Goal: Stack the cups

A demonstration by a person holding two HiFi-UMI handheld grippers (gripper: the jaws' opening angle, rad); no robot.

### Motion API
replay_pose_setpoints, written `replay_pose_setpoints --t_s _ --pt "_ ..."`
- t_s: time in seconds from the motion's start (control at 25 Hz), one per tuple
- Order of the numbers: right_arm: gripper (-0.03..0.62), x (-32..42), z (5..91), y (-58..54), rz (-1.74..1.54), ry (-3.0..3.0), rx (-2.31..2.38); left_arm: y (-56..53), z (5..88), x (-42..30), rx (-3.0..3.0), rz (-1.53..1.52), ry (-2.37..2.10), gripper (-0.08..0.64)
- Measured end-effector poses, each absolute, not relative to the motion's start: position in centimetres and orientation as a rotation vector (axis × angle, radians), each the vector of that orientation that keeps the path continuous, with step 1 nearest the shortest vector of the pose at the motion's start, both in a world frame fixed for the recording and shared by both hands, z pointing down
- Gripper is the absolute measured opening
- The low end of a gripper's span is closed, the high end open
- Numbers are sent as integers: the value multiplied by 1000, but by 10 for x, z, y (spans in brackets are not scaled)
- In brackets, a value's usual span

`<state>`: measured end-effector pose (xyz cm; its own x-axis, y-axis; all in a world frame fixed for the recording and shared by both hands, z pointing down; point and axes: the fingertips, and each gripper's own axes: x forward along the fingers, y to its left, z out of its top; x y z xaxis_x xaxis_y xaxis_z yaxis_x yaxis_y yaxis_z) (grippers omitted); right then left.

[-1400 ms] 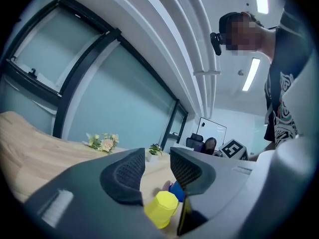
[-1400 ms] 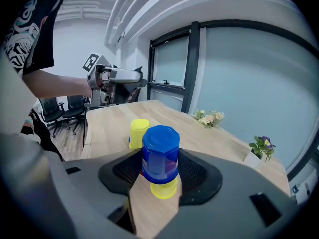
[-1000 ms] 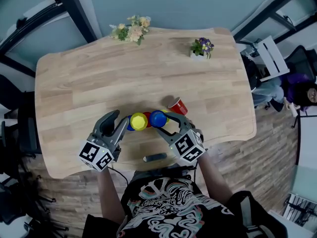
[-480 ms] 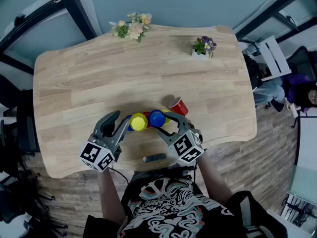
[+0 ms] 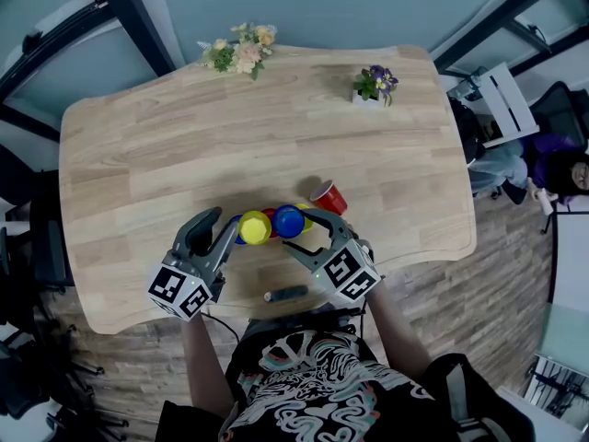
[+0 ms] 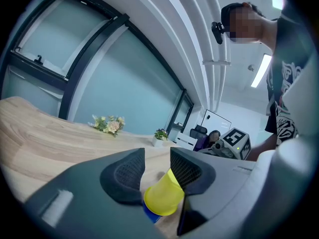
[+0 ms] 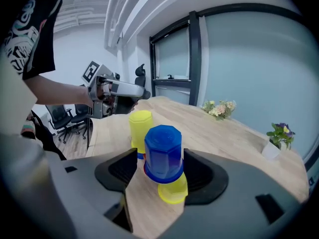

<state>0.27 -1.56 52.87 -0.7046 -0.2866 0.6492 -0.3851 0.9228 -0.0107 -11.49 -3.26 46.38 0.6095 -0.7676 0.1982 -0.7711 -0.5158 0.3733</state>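
Yellow cup (image 6: pixel 162 197) sits nested over blue cup (image 6: pixel 151 215).

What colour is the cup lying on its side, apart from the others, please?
Red; the tipped cup shows best in the head view.

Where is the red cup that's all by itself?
In the head view, the red cup sits on the wooden table, just up and to the right of the blue cup, toward the table's right edge.
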Motion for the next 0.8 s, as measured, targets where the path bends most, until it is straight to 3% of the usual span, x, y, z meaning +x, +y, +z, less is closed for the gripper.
replay_pose_setpoints --t_s 0.44,0.8 --pt "297 45 492 -32 325 -2527 659 -35 459 -119 2401 -35 -1235 147" --pt "288 116 550 -60 415 -2338 894 -35 469 -126 2363 -35 -1250 147"
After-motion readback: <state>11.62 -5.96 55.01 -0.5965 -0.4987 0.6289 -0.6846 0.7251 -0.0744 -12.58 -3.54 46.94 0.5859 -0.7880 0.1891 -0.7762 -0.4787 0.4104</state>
